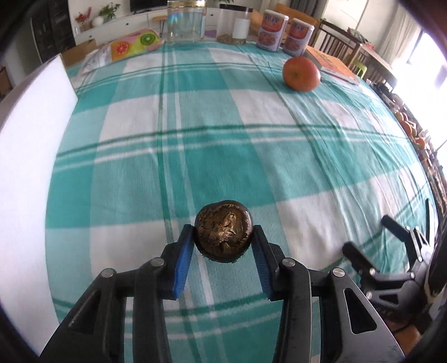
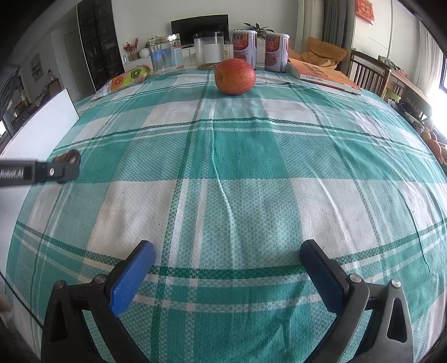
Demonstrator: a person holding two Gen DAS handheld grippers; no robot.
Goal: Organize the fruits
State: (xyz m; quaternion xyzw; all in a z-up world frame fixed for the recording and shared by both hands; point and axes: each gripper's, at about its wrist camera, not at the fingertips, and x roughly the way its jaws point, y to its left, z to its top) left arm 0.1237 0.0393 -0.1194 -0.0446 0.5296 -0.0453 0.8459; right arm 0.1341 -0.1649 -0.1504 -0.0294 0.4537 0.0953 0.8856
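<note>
left wrist view: left gripper [image 1: 223, 237] is clamped on a small dark brown round fruit [image 1: 223, 231], wrinkled and dried-looking, pinched near the tips of the blue pads [image 1: 183, 262] and held above the checked tablecloth [image 1: 195, 125]. i can't say what kind of fruit it is. right gripper [image 2: 227, 272] has its jaws spread wide with nothing between them, low over the near part of the cloth.

the other fruit is a red-orange one [image 2: 235, 76], sitting on the cloth towards the far end, just in front of the two printed cans [image 2: 261, 50] and beside the orange book [image 2: 324, 74].

risks as i judge them:
- the grip is right at the pad tips on a round, uneven skin. a fast swing or a knock could let it squirt out forward.
- if dropped it will likely roll, and the cloth has creases that would steer it unpredictably.
- the skin looks brittle, so more squeeze may crack it.
- the red-orange fruit is free-standing and round, so a glancing approach would push it into the cans or the book.

room: the middle of the table is bare, plenty of space to set down. white board [image 1: 30, 139] stands along the left edge. glass jar [image 1: 185, 23], plastic jar [image 1: 233, 26] and fruit-print bag [image 1: 131, 46] crowd the far edge. right edge drops off towards chairs. no bowl or tray visible in either view, so the destination is unclear.
</note>
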